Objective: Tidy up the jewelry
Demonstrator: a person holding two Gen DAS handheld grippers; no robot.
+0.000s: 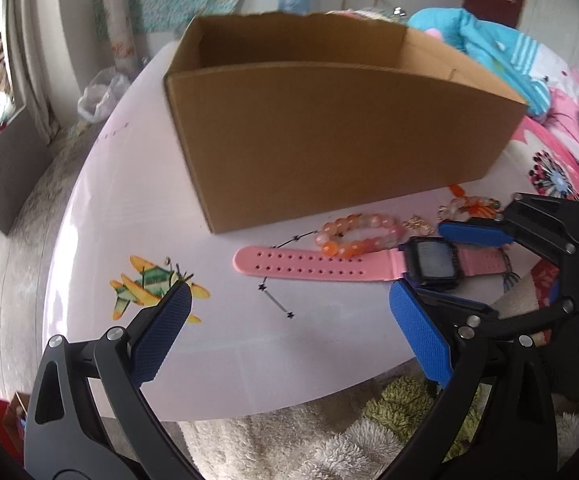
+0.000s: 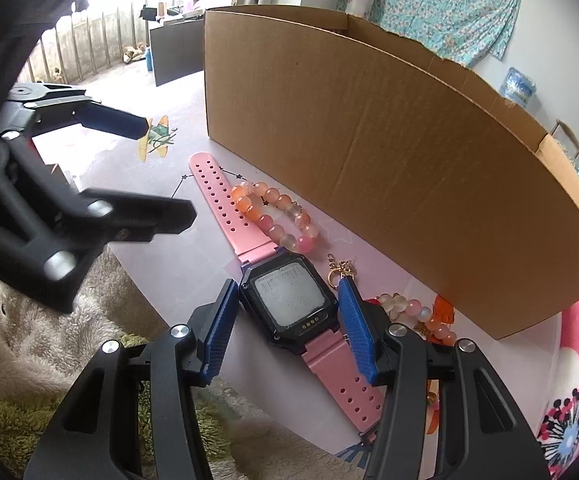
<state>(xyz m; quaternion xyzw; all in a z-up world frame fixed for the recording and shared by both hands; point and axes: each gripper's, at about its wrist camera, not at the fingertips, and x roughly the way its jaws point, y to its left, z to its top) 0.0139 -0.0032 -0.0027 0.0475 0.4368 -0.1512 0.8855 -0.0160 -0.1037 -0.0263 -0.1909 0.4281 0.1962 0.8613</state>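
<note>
A pink-strapped watch [image 1: 429, 262] [image 2: 289, 300] with a black square face lies flat on the white table, in front of an open cardboard box [image 1: 329, 136] [image 2: 389, 152]. A bracelet of orange and pink beads [image 1: 357, 234] [image 2: 277, 216] rests on its long strap. A second beaded bracelet with a gold charm [image 1: 469, 206] [image 2: 413, 312] lies to the right. My right gripper [image 2: 289, 304] [image 1: 421, 260] is open, its blue pads either side of the watch face, not touching it. My left gripper [image 1: 289, 308] [image 2: 169, 168] is open and empty over the table's left part.
An airplane sticker [image 1: 153, 288] and a thin black line drawing with stars [image 1: 277, 300] mark the tabletop. A fluffy cream and green rug [image 1: 309, 440] lies below the table's near edge. A pink floral bedcover [image 1: 553, 168] and blue cloth [image 1: 489, 40] lie to the right.
</note>
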